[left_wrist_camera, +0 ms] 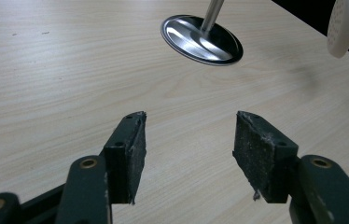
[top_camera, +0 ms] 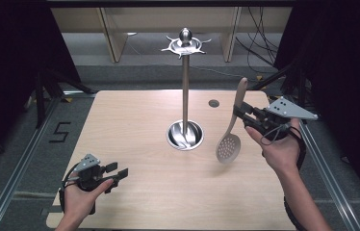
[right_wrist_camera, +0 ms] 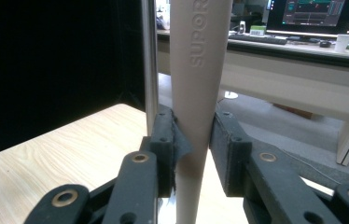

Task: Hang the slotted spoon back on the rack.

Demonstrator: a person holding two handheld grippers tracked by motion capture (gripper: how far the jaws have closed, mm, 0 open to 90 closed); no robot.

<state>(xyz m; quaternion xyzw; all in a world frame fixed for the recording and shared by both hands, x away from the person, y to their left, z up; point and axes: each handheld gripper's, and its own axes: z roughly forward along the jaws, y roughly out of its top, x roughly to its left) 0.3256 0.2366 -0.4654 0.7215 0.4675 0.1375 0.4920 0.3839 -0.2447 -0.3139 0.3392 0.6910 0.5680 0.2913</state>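
Right gripper (top_camera: 238,113) first: its two black jaws are clamped on the handle of the beige slotted spoon (top_camera: 230,139), and the right gripper view shows both pads (right_wrist_camera: 165,140) pressed flat against that handle, with the embossed lettering running up past them. The spoon hangs in the air over the right half of the table (top_camera: 135,192), perforated bowl down and tilted toward the middle, handle tip pointing up and away. So the pick-up looks done; the spoon is off the wood and firmly held.

Over to the left gripper (top_camera: 118,172): jaws standing apart, nothing between them, just bare tabletop in its own view, resting low near the front left corner. It plays no part at the moment.

Outward now to the goal, as I read it: the steel utensil stand (top_camera: 186,86) in the middle of the table, round base (left_wrist_camera: 201,39) gleaming, pole rising to a hook ring (top_camera: 185,45) at the top. No utensil hangs there yet. The spoon sits beside the pole, well below that ring.

What's left, by my judgement: lift the spoon higher, bring the handle end up to a hook, catch it and let go. Whether the handle has a hanging hole I cannot tell.
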